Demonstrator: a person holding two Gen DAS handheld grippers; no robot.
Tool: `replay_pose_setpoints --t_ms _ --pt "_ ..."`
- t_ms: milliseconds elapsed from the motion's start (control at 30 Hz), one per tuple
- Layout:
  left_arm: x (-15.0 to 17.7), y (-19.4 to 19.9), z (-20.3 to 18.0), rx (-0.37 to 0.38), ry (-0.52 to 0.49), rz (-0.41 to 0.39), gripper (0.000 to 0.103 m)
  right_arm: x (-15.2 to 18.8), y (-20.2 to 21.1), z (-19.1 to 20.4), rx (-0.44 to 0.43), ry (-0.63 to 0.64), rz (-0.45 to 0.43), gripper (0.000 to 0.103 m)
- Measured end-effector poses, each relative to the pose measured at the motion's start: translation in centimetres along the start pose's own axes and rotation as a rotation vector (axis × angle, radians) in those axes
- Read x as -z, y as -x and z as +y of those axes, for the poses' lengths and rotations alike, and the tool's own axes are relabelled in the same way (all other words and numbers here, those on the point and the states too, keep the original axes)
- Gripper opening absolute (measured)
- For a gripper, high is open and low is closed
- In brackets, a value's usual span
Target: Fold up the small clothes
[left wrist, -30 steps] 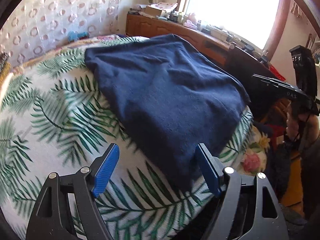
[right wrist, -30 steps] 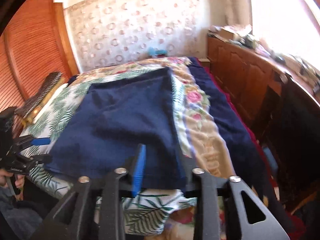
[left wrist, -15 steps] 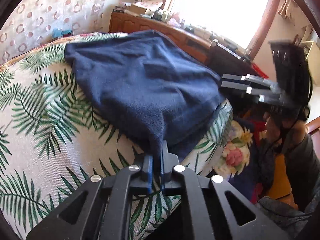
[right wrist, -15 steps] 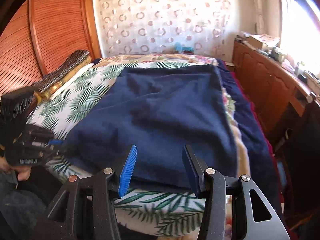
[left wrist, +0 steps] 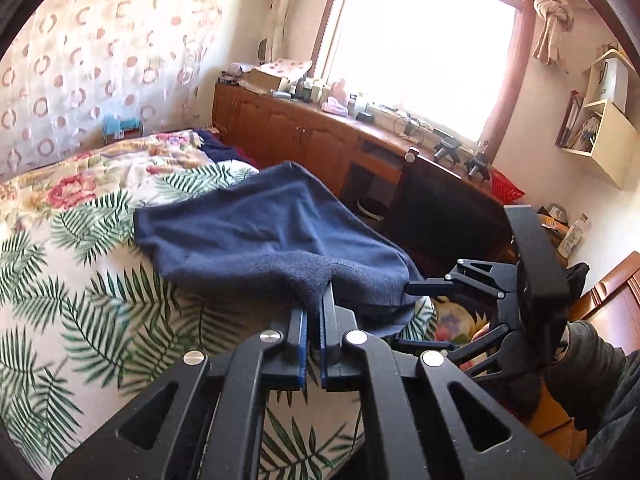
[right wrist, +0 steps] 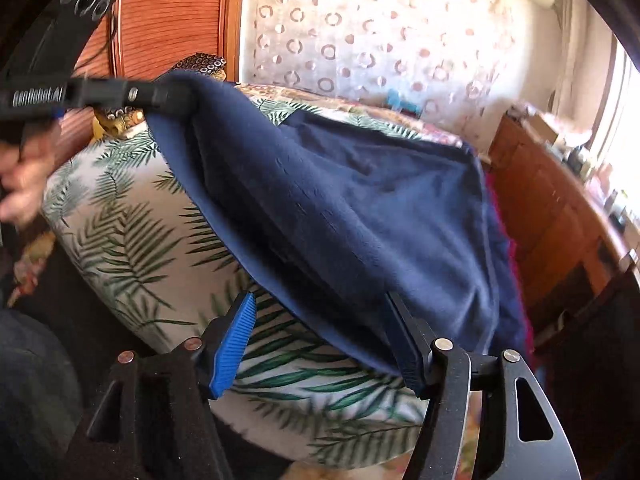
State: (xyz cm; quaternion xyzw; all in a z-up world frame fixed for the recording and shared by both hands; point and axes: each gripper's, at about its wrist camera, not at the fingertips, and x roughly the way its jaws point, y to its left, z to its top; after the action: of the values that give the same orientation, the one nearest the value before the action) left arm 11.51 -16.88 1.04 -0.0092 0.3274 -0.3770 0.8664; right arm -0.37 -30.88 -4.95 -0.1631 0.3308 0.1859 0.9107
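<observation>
Left claw pinched tight on near corner of navy cloth, lifted off palm-print bed. Right claw spread wide, cloth's near edge sagging between its fingers, not yet gripped. Far end draped ahead on bed.

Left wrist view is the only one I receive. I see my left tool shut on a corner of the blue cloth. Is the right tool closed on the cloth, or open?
Observer: Open. In the right wrist view the right tool has its fingers wide apart. The blue cloth hangs just beyond them, and the left blue pad is bare.
Operator: How does the cloth hang from my left tool?
Observer: The left tool holds the corner high, and the cloth slopes down from there toward the right tool, above the bed cover.
Operator: What stands behind my left tool?
Observer: A wooden slatted door.
</observation>
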Motion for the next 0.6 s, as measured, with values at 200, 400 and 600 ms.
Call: replay_pose_setpoints --t_ms 200,400,600 --pt "-0.3 -0.1 0.8 -0.007 0.018 -0.018 0.005 -0.1 -1.4 -1.3 0.112 0.04 0.031 0.066" --pt "-0.8 0.0 1.7 -0.019 0.033 -0.034 0.005 0.8 -3.1 -2.8 0.151 0.036 0.073 0.066" --pt "-2.0 -0.3 3.9 -0.029 0.061 -0.063 0.005 -1.9 -4.5 -4.6 0.16 0.075 0.097 0.027"
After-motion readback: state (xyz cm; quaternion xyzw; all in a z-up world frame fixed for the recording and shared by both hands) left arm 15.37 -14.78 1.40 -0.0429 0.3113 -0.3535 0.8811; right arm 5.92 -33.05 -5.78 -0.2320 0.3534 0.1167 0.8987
